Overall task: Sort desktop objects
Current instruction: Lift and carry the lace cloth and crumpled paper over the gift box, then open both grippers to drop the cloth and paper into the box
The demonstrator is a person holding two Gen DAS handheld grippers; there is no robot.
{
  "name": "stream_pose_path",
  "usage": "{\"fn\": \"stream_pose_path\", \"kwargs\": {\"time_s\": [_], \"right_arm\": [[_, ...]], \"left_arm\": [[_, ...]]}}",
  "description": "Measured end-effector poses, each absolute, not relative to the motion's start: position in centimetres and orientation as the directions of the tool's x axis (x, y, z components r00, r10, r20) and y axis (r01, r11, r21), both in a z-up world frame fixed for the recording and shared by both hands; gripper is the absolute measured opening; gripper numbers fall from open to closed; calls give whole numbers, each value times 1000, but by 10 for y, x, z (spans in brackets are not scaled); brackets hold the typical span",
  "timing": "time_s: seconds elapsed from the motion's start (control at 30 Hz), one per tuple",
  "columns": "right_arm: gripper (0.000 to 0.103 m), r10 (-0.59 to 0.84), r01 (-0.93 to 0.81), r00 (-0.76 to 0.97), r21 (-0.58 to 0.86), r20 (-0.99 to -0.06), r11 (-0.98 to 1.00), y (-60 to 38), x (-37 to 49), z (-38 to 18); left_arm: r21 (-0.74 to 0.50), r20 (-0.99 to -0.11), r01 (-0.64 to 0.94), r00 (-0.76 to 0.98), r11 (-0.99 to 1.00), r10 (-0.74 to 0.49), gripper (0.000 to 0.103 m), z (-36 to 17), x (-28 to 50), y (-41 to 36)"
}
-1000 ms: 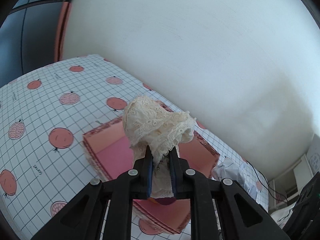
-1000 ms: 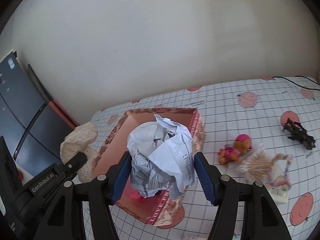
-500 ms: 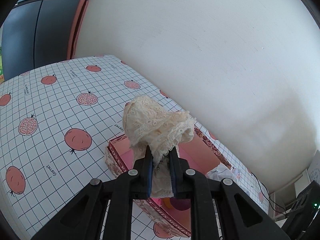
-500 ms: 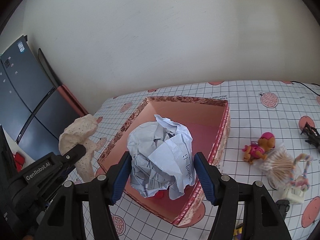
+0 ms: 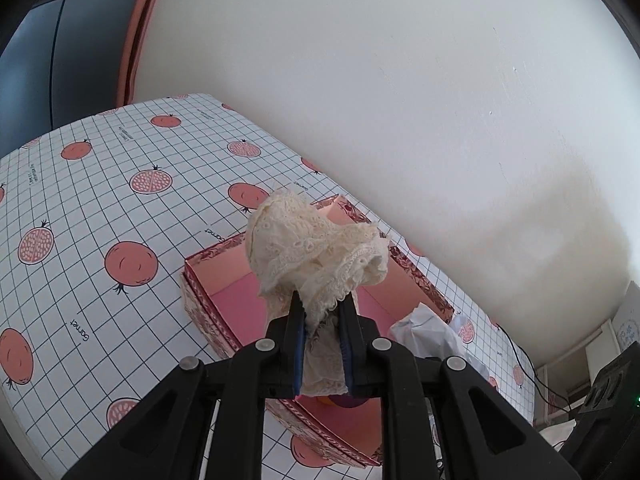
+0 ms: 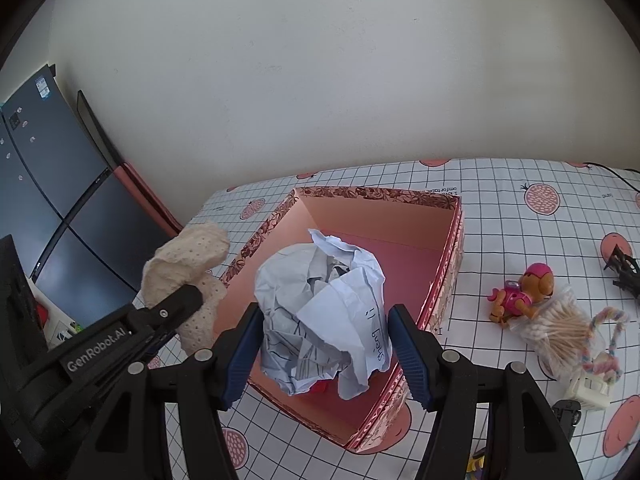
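Note:
The pink patterned box [image 6: 376,193] stands open on the pomegranate-print tablecloth. Above its near half hangs a crumpled white paper ball [image 6: 324,308], with my right gripper [image 6: 324,314] shut on it. At the box's left rim my left gripper [image 5: 322,316] is shut on a bunched cream lace cloth [image 5: 316,252], held above the box [image 5: 216,276]. In the right wrist view the lace cloth [image 6: 188,260] and the left gripper [image 6: 188,298] show beside that rim. The paper ball [image 5: 424,332] shows at the right in the left wrist view. Small red and purple items lie in the box, mostly hidden.
Right of the box lie a pink toy pup [image 6: 524,294], a bag of cotton swabs [image 6: 560,328], a black toy [image 6: 624,272] and a small white basket with a coloured rope [image 6: 592,384]. A white wall runs behind the table. A dark fridge [image 6: 48,184] stands at the left.
My right gripper has sunk a little with the paper ball and the box now looks nearer and larger under it. The left gripper keeps its hold on the lace cloth, almost in place.

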State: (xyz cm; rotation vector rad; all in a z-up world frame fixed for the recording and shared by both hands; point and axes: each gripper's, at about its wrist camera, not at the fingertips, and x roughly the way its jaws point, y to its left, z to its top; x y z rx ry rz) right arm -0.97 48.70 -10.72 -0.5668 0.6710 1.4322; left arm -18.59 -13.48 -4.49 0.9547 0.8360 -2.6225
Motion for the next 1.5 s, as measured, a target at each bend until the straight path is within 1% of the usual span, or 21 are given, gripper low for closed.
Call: {"fn": "stream_pose_path", "kwargs": {"time_s": [0.37,0.5,0.53,0.6,0.63,0.67,1.33,1.5], "right_arm": [[67,704,-997,12,47,-710,64,486,-9,-107],[68,708,-997,13,42,-706,60,488,-10,-107],[69,709,-997,21,35,-705,64,488,-10,-107],[72,702,-997,25,30,-711,66,490,-11,-108],[72,700,-997,25,30,-714,67,491,-11,-108],[73,696,-997,29,29,-717,70,492,-10,-109],[74,725,-998,21,29,-689,57,491,-13,-105],[74,729,-997,38,26,-684,76,489,-5,-96]], "left_arm": [[-431,-655,385,-755,-816,-10,16,-46,-188,-130],[-427,-658,385,-753,-818,-11,17,-46,-189,-129],[-426,-662,388,-750,-817,-11,19,-46,-190,-129],[-425,-669,391,-743,-816,-8,29,-48,-191,-130],[-424,-674,394,-739,-815,-7,41,-48,-191,-130],[-423,-678,397,-735,-814,-7,49,-49,-192,-130],[-434,-690,440,-724,-786,-24,49,-52,-188,-140],[-436,-696,458,-717,-775,-32,49,-54,-187,-145]]}}
